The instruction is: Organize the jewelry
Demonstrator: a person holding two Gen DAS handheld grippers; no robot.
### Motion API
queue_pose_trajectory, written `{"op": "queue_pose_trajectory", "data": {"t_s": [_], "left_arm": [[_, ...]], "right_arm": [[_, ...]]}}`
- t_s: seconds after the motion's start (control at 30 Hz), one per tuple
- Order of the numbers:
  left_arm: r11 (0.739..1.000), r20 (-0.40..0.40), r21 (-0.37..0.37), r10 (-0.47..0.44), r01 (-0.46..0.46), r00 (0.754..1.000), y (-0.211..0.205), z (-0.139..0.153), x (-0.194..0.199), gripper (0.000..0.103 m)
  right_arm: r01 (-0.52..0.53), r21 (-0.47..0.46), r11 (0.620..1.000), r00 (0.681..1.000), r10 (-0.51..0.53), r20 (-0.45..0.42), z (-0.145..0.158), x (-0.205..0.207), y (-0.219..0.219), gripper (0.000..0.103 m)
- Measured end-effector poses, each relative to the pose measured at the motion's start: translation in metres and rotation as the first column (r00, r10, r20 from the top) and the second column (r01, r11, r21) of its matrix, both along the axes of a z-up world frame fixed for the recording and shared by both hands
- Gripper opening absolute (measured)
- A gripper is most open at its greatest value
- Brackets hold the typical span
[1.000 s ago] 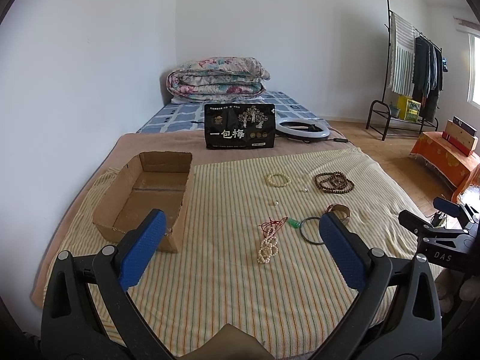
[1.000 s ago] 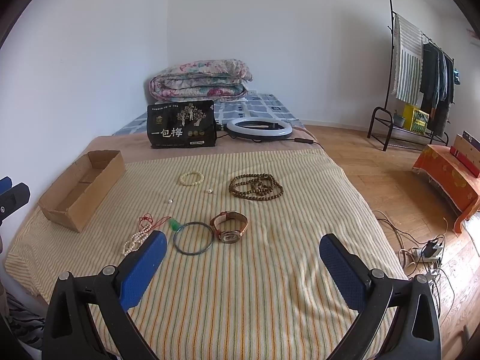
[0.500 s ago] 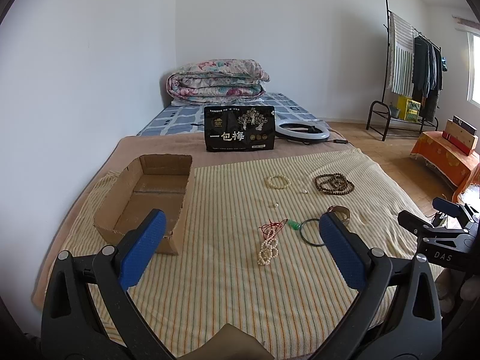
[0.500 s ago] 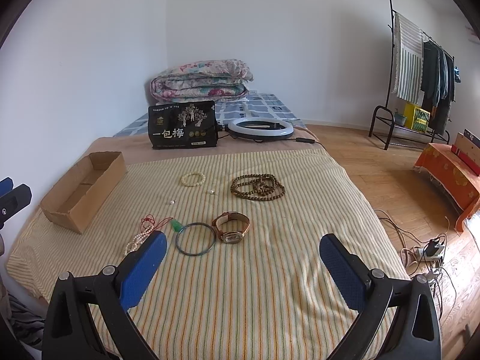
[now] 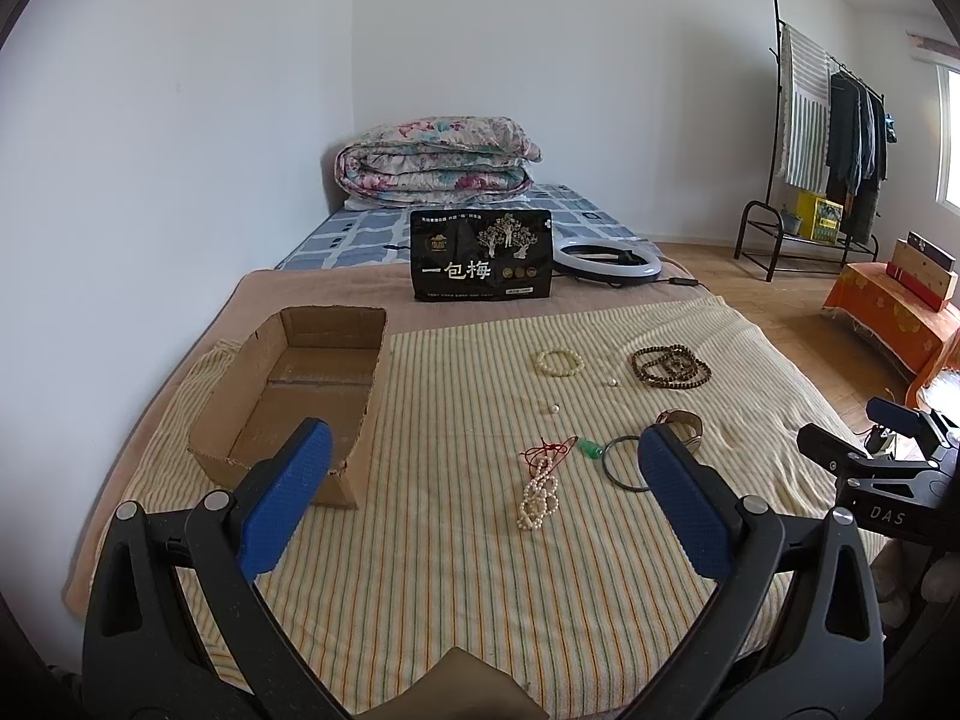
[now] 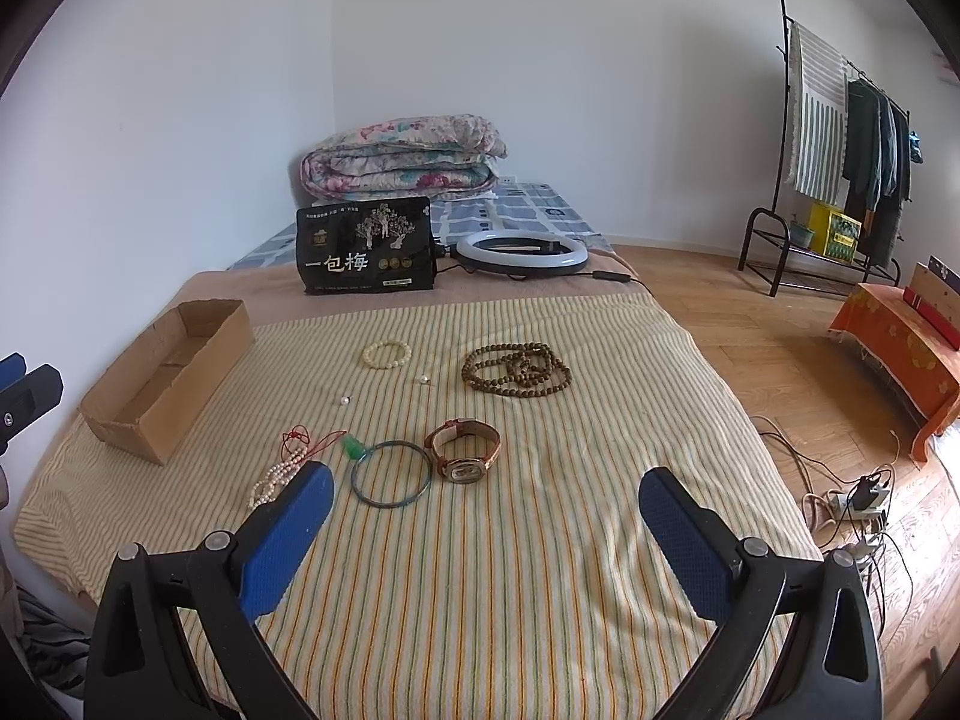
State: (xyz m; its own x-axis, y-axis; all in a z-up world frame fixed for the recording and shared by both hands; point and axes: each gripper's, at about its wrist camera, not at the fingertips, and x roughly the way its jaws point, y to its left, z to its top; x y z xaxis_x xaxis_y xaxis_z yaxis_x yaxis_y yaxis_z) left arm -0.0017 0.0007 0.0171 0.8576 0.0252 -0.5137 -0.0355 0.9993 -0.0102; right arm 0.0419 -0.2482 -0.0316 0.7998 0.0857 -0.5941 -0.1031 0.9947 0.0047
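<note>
Jewelry on striped cloth (image 6: pixel 540 540): watch (image 6: pixel 463 450) at centre, bangle (image 6: pixel 391 473) at its 9 o'clock, brown beads (image 6: pixel 516 369) at 1 o'clock. Cardboard box (image 5: pixel 300 396) far at 9 o'clock. My left gripper (image 5: pixel 480 516) and right gripper (image 6: pixel 480 546): jaws wide apart, holding nothing.

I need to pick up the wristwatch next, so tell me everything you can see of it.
The brown-strapped wristwatch lies on the striped yellow bedcover, its leather-looking strap closed into a loop standing on edge, its metal-rimmed face towards the camera at the near end. Beside it on the left lies the thin blue-green bangle, touching or nearly so. No fingers touch the watch.
</note>
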Motion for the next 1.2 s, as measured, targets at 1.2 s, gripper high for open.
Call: {"op": "queue_pose_trajectory", "data": {"t_s": [1.2], "left_arm": [[0.986, -0.253, -0.162, -0.011, -0.031, 0.967, 0.046, -0.062, 0.064, 0.095]], "right_arm": [[0.004, -0.030, 1.000, 0.992, -0.007, -0.128, -0.030, 0.040, -0.012, 0.096]]}}
